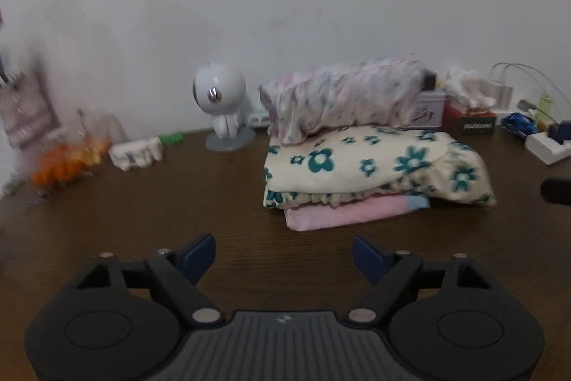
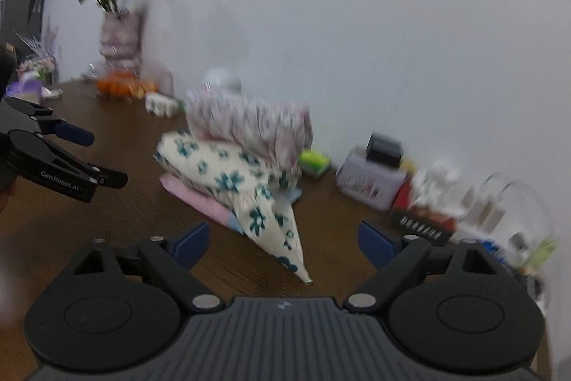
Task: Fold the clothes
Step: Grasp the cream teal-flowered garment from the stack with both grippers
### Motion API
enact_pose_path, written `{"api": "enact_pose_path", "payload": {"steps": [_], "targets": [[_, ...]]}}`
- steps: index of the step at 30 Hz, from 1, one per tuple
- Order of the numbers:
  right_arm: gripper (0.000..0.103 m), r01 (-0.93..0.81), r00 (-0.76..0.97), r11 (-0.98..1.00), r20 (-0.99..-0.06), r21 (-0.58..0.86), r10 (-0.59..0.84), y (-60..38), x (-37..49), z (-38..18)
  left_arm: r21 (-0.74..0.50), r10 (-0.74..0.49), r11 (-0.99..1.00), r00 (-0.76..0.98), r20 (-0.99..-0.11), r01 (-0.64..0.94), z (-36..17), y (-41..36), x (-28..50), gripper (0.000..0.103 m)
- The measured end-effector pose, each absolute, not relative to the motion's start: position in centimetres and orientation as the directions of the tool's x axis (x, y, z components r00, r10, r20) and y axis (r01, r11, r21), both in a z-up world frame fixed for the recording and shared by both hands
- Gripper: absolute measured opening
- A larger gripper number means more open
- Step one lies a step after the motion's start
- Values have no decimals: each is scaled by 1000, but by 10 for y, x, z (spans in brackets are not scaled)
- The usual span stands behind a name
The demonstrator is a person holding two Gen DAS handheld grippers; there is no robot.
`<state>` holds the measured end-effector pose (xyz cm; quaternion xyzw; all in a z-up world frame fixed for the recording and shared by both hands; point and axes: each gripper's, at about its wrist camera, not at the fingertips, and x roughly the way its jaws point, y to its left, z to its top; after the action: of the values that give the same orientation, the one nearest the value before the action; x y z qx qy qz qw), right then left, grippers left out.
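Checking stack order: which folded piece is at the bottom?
The plain pink piece, flat on the table. The cream teal-flowered one lies on it; the pale floral bundle tops the stack.

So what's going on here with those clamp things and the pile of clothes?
A person is folding laundry with a hand-held gripper in each hand. Three folded pieces sit stacked on the dark wooden table: a pink cloth at the bottom, a cream fabric with teal flowers in the middle, a pale floral bundle on top. The left gripper and right gripper have open, empty jaws, short of the stack.
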<state>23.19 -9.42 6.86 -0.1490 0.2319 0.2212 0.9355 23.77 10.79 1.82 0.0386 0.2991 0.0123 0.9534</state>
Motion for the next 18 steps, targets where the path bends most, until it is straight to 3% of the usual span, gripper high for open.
{"api": "enact_pose_path", "payload": {"steps": [4,6,7,8,9,10,11,14,18], "targets": [[81,-480,756,869,-559,-118,341,-83,286,41,9,37,999,809,-586,-39,3,130,286,85],[69,-488,730,869,-583,-82,355,-81,308,30,-35,15,998,788,-615,-47,-1,140,310,85],[52,-492,720,868,-592,-67,362,-78,317,25,-80,-16,996,786,-618,-43,-3,144,317,84],[23,-497,709,866,-601,-53,369,-76,326,20,-128,-51,991,783,-619,-36,-6,149,324,75],[5,-504,690,863,-612,-24,386,-77,331,18,-194,-105,981,775,-623,-23,-8,153,330,62],[1,-506,676,862,-615,12,406,-77,334,19,-262,-162,965,754,-637,-14,-9,157,335,10],[1,-507,663,860,-616,49,426,-78,338,21,-325,-212,946,737,-641,-12,-8,160,339,1],[1,-529,699,845,-527,76,484,-81,324,55,-410,-253,912,806,-535,14,27,159,326,0],[1,-551,750,830,-385,86,538,-93,284,133,-430,-321,888,889,-327,163,119,146,273,0]]}}
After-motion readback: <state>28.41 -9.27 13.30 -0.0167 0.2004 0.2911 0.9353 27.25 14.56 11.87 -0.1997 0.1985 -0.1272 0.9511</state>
